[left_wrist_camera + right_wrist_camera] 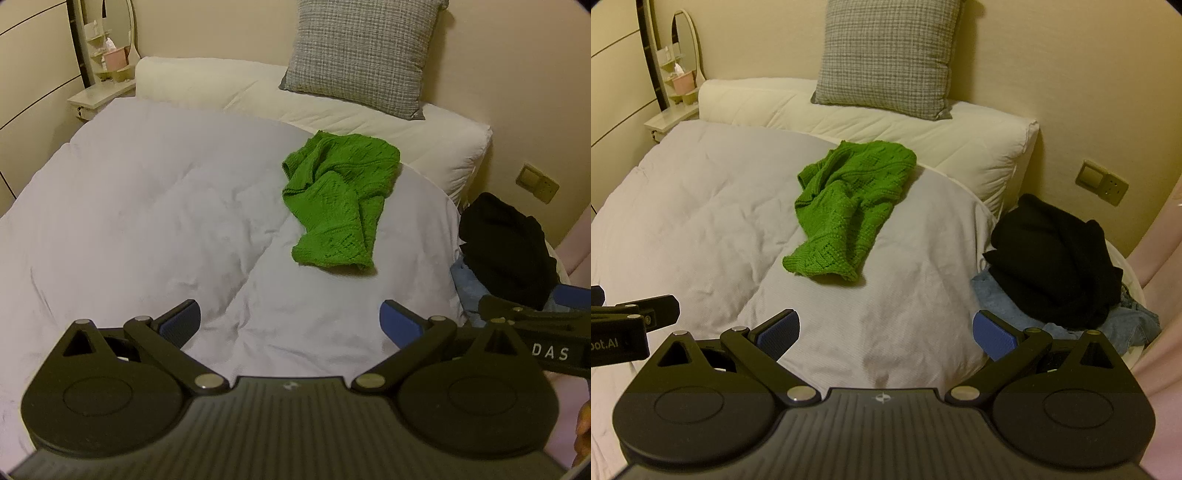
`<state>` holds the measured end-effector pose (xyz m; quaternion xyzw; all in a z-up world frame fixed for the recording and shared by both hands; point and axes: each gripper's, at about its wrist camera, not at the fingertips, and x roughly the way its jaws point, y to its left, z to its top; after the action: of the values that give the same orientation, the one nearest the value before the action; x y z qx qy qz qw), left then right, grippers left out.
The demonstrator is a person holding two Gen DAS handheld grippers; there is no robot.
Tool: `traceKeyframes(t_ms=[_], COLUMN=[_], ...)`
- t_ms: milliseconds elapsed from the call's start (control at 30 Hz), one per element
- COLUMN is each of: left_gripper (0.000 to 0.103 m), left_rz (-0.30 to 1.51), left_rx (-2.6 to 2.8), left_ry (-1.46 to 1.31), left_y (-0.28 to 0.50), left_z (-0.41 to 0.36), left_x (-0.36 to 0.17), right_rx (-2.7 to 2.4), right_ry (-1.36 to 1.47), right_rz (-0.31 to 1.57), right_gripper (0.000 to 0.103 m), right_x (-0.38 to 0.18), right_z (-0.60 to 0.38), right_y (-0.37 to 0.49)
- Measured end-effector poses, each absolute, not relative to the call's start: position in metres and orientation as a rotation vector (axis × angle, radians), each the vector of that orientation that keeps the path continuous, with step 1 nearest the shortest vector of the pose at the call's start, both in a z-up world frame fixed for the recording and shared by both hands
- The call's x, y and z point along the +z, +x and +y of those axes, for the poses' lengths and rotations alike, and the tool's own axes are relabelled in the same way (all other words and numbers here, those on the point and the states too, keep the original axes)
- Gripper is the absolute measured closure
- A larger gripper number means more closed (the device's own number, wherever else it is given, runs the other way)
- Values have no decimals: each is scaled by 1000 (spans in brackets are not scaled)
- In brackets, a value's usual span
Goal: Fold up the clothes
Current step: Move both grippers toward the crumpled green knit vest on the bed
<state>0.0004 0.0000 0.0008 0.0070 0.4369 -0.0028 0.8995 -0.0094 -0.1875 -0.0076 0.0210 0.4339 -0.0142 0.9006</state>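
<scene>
Above the bed [147, 206], both tongs [290, 325] [886, 332] wide apart, empty.

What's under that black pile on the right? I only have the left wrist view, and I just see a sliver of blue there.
Observer: From the right wrist, the black garment lies on top of light blue jeans.
Operator: Are they inside something?
Observer: A white rim curves round behind them, perhaps a basket. Its body is hidden.
Operator: Are the right tongs open?
Observer: Yes, the right tongs are open, with only the duvet showing between them.
</scene>
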Motion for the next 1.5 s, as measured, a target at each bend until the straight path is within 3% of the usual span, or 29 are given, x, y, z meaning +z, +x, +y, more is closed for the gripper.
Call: traceKeyframes(t_ms=[800, 1500], left_gripper=[1, 1], left_rz=[960, 1041], left_rx=[-7, 89], left_ry=[4, -59], left_y=[6, 78], left_z=[10, 2], left_x=[-15, -42], right_rx=[-16, 68], right_ry=[17, -16], right_rz=[915, 1035], right_gripper=[0, 0], right_x=[-13, -58], right_z=[-183, -194], right_y=[8, 96])
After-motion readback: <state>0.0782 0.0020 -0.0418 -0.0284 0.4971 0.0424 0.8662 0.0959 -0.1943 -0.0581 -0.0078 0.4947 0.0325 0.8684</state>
